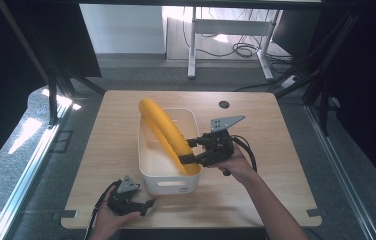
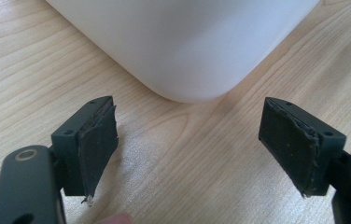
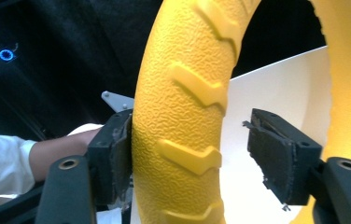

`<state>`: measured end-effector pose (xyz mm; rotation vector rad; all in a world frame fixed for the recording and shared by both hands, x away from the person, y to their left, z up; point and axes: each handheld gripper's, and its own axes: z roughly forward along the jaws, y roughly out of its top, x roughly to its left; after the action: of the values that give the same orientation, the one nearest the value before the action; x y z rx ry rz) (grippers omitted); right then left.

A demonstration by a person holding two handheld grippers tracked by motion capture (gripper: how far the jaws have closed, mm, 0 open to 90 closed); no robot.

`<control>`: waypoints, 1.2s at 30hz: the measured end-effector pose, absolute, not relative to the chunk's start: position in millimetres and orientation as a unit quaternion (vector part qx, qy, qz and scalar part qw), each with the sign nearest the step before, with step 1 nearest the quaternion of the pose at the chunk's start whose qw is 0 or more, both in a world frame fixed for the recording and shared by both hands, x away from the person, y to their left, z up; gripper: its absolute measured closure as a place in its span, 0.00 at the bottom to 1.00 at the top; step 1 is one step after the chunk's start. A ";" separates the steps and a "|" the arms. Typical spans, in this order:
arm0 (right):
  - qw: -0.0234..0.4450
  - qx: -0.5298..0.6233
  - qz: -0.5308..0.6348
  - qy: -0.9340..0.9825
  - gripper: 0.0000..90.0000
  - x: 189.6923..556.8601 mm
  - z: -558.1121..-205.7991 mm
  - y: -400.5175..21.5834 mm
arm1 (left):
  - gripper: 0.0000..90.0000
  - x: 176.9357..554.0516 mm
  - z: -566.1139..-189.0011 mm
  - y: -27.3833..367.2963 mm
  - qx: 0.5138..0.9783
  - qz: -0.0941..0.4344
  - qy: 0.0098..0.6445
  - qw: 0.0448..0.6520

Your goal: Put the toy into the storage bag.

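Note:
A big yellow ring (image 1: 166, 132) with raised tread marks stands tilted in a white bin (image 1: 168, 186), its top leaning over the bin's far rim. My right gripper (image 1: 187, 151) reaches in from the bin's right side and straddles the ring's lower part. In the right gripper view the ring (image 3: 183, 116) lies against the left pad, while a gap separates it from the right pad (image 3: 281, 154), so the gripper (image 3: 190, 140) is open. My left gripper (image 1: 147, 207) rests low at the table's front, open and empty (image 2: 187, 144), facing the bin's rounded corner (image 2: 187, 42).
The wooden table (image 1: 276, 130) has bare surface left and right of the bin and a small round cable hole (image 1: 224, 104) at the back. Dark frame posts stand at both sides, and a white desk leg (image 1: 192, 45) stands beyond on the floor.

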<state>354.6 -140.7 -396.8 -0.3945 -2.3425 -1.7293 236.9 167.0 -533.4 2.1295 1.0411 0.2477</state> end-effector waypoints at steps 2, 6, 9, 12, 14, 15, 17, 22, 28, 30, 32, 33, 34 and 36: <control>0.099 -0.137 -0.587 -0.792 0.34 354.5 -396.5 -142.3 | 0.22 237.0 -533.4 167.1 0.830 0.097 0.406 0.370; 0.084 -0.139 -0.588 -0.792 0.32 351.9 -395.6 -144.9 | 0.22 237.1 -533.7 166.8 0.830 0.096 0.406 0.369; 0.072 -0.139 -0.592 -0.790 0.32 349.0 -394.3 -147.7 | 0.22 236.9 -533.4 166.8 0.830 0.097 0.407 0.370; 0.058 -0.141 -0.597 -0.788 0.32 346.4 -393.3 -152.4 | 0.22 236.9 -532.8 167.3 0.829 0.098 0.405 0.372; 0.051 -0.143 -0.604 -0.783 0.31 344.8 -393.3 -156.4 | 0.22 236.9 -532.7 167.5 0.829 0.097 0.405 0.373; 0.050 -0.142 -0.610 -0.778 0.31 344.0 -393.6 -158.7 | 0.22 236.8 -532.6 167.5 0.830 0.097 0.404 0.373; 0.045 -0.144 -0.613 -0.775 0.32 342.2 -393.8 -163.2 | 0.22 236.5 -532.5 167.3 0.829 0.097 0.404 0.373; 0.040 -0.149 -0.623 -0.767 0.31 337.8 -396.2 -174.9 | 0.22 236.5 -532.0 167.7 0.829 0.098 0.404 0.374; 0.023 -0.160 -0.624 -0.764 0.33 332.0 -402.0 -192.2 | 0.22 236.4 -531.5 167.9 0.828 0.099 0.405 0.375; 0.015 -0.165 -0.623 -0.765 0.33 329.7 -404.6 -198.5 | 0.22 236.3 -531.6 168.0 0.828 0.099 0.404 0.375; 0.012 -0.171 -0.623 -0.763 0.33 327.5 -407.4 -205.7 | 0.22 236.4 -531.5 168.0 0.828 0.099 0.405 0.375; 0.007 -0.175 -0.622 -0.763 0.33 326.8 -409.0 -209.5 | 0.22 236.3 -531.4 167.9 0.828 0.099 0.405 0.375; 0.000 -0.181 -0.619 -0.764 0.33 325.7 -410.6 -213.6 | 0.22 236.2 -531.2 167.9 0.828 0.099 0.405 0.375; -0.015 -0.192 -0.612 -0.767 0.33 324.3 -415.1 -222.1 | 0.22 236.1 -531.0 168.0 0.828 0.099 0.405 0.376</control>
<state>324.3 -222.1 -415.1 -0.6089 -2.4345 -1.9399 236.1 168.0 -531.0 2.1182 1.0362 0.2540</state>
